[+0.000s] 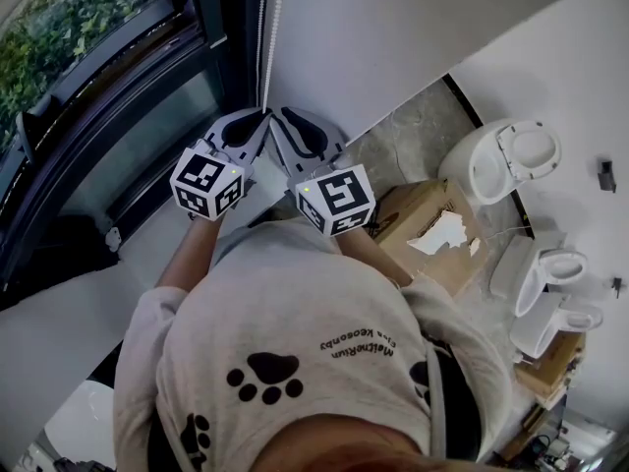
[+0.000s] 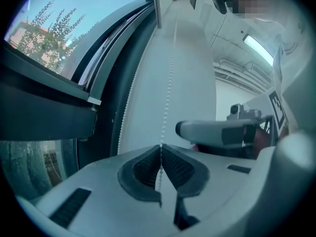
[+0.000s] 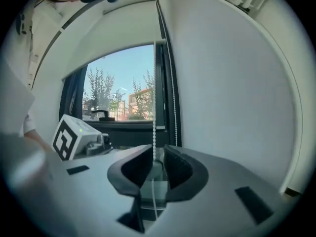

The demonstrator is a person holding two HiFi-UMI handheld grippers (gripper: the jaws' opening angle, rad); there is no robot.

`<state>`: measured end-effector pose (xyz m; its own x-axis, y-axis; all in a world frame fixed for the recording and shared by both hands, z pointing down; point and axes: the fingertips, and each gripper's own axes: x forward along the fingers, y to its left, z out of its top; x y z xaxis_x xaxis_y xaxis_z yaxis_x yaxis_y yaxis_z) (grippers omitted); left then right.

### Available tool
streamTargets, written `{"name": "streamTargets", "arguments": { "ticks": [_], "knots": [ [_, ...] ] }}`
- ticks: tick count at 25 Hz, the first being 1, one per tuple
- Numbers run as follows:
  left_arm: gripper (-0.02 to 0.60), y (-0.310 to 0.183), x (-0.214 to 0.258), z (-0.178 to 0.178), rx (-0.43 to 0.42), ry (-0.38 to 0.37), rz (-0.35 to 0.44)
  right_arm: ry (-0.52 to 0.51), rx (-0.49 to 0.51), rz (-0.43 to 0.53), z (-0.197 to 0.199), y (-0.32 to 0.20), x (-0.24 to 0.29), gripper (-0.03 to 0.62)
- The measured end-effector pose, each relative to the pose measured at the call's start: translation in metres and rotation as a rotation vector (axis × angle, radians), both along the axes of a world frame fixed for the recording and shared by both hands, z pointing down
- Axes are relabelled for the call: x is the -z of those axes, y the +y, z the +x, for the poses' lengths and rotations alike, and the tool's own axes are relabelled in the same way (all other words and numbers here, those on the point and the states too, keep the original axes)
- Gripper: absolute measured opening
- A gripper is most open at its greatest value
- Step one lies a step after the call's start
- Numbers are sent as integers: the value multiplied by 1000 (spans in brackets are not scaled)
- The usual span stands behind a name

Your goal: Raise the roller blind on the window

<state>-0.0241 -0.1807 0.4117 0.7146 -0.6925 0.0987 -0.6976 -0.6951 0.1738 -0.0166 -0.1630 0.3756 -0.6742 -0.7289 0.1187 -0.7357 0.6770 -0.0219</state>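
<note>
**While the grey plastic left gripper [image 2: 160,149] pinches the white bead chain [image 2: 168,98], the matching right gripper [image 3: 158,154] stands open around it**

Because the person stands right up against the dark-framed window [image 1: 88,96], both tools are held up side by side at its right edge. The left gripper is nearer the glass and the right gripper just beyond it, and their tips almost meet where the bead chain hangs.

In the left gripper view the black ribbed fingers [image 2: 143,169] are pressed together on one strand of the chain, which runs straight up from the pinch. A second strand hangs free, closer to the window frame.

In the right gripper view the fingers [image 3: 180,169] stand spread, and a strand passes through the gap between them unpinched. Another strand runs up along the window's right frame.

Trees, buildings and blue sky show through the glass, so the lower part of the window is uncovered. Above the glass lies a plain white band [image 3: 113,33], but whether it is the cloth of the roller blind or wall I cannot tell.

Away from the window, to its right on the grey floor [image 1: 413,146], stand a torn brown cardboard box [image 1: 423,234] and several white ceramic toilets [image 1: 501,160]. The person wears a light grey shirt [image 1: 295,332] printed with black paw marks.
</note>
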Motion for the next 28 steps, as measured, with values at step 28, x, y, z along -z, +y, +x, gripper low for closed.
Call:
{"name": "streamTargets", "arguments": {
  "ticks": [28],
  "knots": [
    [17,9,-29,13,-29,-8,-43,-93,54,250,-13,-17,144,63]
  ]
}}
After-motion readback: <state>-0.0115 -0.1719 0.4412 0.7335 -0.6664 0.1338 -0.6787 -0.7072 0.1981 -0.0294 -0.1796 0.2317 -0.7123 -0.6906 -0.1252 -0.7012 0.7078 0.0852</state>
